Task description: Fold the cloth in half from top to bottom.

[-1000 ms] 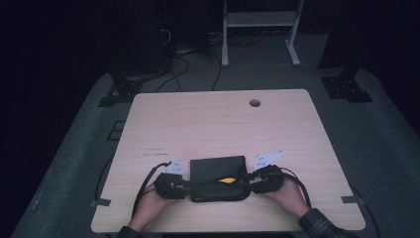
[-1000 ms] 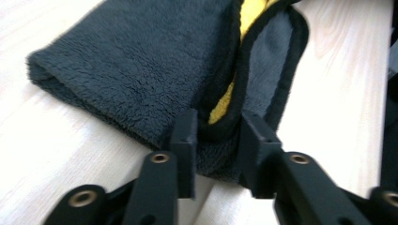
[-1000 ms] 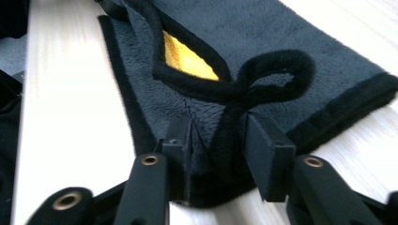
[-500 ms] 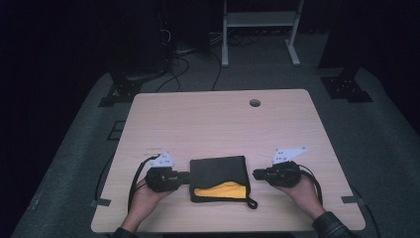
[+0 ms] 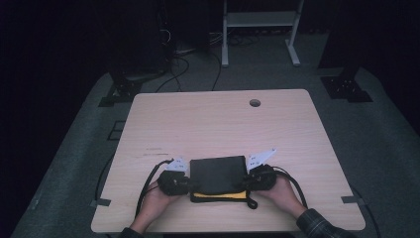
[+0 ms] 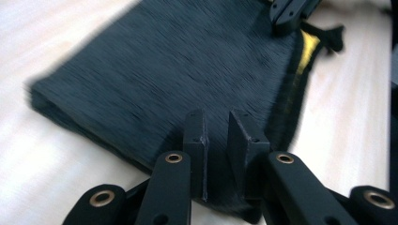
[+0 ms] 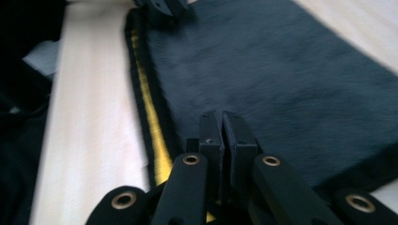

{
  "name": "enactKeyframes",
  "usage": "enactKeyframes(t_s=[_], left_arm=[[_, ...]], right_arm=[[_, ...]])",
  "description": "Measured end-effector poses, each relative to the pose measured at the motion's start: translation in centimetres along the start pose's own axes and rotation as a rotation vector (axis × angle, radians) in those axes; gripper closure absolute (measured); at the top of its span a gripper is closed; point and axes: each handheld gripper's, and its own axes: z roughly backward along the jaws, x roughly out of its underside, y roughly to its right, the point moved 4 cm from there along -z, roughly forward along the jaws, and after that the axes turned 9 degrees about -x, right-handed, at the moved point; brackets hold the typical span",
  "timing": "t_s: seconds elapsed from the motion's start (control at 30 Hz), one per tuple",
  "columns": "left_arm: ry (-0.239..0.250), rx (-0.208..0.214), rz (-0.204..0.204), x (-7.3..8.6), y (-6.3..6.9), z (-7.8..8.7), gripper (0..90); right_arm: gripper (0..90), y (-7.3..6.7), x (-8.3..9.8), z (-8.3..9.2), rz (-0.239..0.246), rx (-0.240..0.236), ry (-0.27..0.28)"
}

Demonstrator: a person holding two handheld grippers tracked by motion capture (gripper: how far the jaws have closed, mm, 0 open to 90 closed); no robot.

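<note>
My left gripper pinches the black pouch's left edge, jaws slightly apart around the fabric; my right gripper is clamped tight on its right edge. The pouch lies by the tabletop's near edge. Lifting evenly should keep the yellow lining square; contents are hidden.

a dim lab: lone wooden table, floor cables, equipment stands.

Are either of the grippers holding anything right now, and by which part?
Both hold the black fabric pouch: the left gripper straddles its left edge, not fully closed; the right gripper pinches its right edge near the yellow lining.
</note>
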Motion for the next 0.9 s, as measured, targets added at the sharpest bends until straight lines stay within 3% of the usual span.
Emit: enactKeyframes(t_s=[0.07, 0.17, 0.33, 0.47, 0.63, 0.77, 0.9], left_arm=[[-0.013, 0.001, -0.011, 0.5, 0.4, 0.3, 76.7], [-0.02, -0.005, -0.014, 0.9, 0.7, 0.5, 76.6], [-0.045, -0.039, -0.054, 1.3, 1.2, 0.3, 75.4], [-0.005, -0.056, -0.027, 1.1, 0.8, 0.9, 56.4], [0.027, -0.124, 0.012, 1.5, -0.6, 2.1, 30.9], [0.031, -0.198, 0.028, 2.4, -1.7, 3.1, 18.2], [0.028, -0.254, 0.031, 3.5, -2.5, 4.0, 9.9]], right_arm=[[86.1, -0.6, 0.2, 0.1, 0.014, -0.006, -0.02], [86.0, -1.2, 1.2, 0.2, 0.044, 0.023, -0.075], [86.2, -1.6, 1.4, 0.0, 0.084, 0.057, -0.093], [67.1, -1.3, 1.3, 0.6, 0.052, 0.062, -0.061], [37.9, 0.2, 1.5, 2.8, -0.005, 0.185, 0.018], [28.4, 1.2, 2.3, 4.4, -0.058, 0.285, 0.031], [16.7, 1.8, 3.1, 6.0, -0.099, 0.349, 0.057]])
